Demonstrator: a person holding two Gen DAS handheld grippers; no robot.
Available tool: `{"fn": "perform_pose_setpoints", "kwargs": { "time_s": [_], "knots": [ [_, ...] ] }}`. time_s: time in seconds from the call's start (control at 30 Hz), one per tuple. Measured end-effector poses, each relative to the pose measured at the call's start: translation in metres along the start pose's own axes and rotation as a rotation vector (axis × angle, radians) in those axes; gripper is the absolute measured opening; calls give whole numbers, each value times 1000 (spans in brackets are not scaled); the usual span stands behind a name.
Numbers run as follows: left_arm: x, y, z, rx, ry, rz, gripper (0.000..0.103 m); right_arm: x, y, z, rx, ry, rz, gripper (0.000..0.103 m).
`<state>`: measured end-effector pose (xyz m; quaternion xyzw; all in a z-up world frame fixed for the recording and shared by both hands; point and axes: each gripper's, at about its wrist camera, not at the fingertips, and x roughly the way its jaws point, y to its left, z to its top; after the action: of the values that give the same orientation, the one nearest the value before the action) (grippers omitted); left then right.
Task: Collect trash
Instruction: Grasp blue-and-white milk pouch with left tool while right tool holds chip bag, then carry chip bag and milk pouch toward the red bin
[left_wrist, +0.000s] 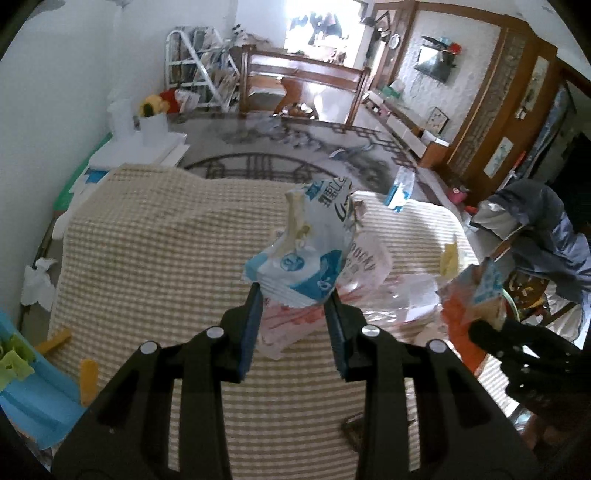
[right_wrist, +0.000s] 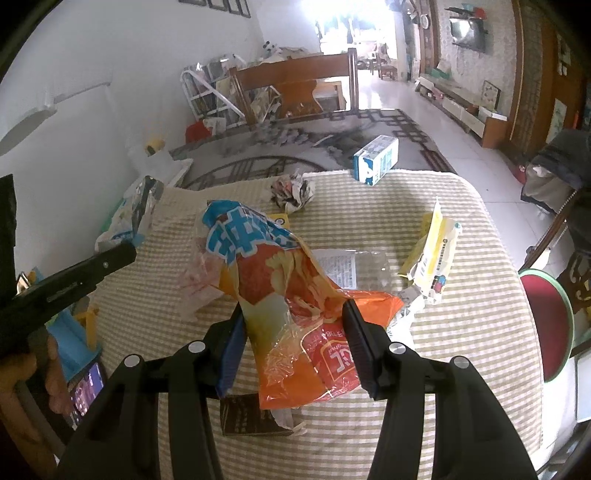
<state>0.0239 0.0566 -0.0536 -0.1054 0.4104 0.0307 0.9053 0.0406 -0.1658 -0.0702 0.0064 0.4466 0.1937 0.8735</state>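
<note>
Two wrappers are up off the worktop (right_wrist: 480, 332), one in each claw. My left claw (left_wrist: 293, 295) is clenched on a blue-and-white wrapper (left_wrist: 314, 243), held above the checked cloth near its middle. My right claw (right_wrist: 293, 312) grips an orange chip bag (right_wrist: 295, 295), its blue top standing upward. Beyond it lie a crumpled paper ball (right_wrist: 291, 194), a yellow wrapper (right_wrist: 432, 251) toward the right edge, and a milk carton (right_wrist: 376, 158) at the far edge.

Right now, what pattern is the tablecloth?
Tablecloth: beige-and-white checks, clearest in the right wrist view.
</note>
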Motion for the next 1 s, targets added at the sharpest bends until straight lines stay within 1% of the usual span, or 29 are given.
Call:
{"fn": "perform_pose_setpoints", "kwargs": {
  "time_s": [0.4, 1.0],
  "knots": [
    [-13, -31, 11, 51, -42, -34, 33, -10, -24, 2, 67, -29, -36, 50],
    [-11, -69, 15, 124, -55, -62, 33, -15, -57, 2, 128, -32, -75, 50]
  ]
}}
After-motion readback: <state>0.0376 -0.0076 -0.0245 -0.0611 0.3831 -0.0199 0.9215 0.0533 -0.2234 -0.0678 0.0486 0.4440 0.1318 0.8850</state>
